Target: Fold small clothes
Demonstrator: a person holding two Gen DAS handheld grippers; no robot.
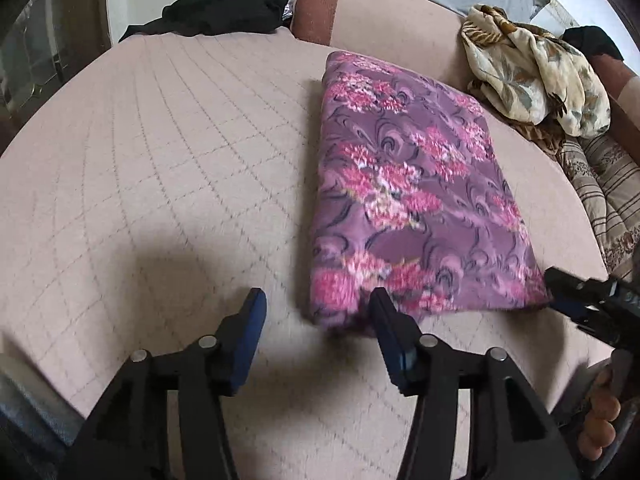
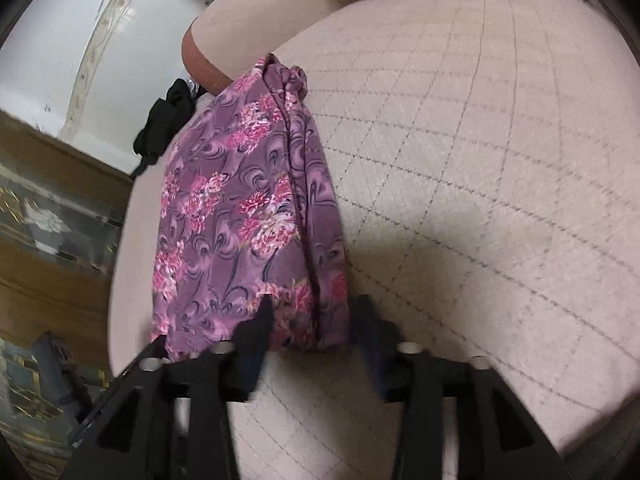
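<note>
Fingers (image 1: pixel 248 320) apart beside purple cloth (image 1: pixel 408 184) (folded edge rightward only)

Both the left gripper (image 1: pixel 316 312) and right gripper (image 2: pixel 312 320) have black frames, silver pivot pins, and blue-padded jaws.

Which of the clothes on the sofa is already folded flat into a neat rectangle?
The purple floral garment, lying flat as a rectangle on the quilted seat. The black garment at the far edge and the cream leaf-print cloth are crumpled heaps.
</note>
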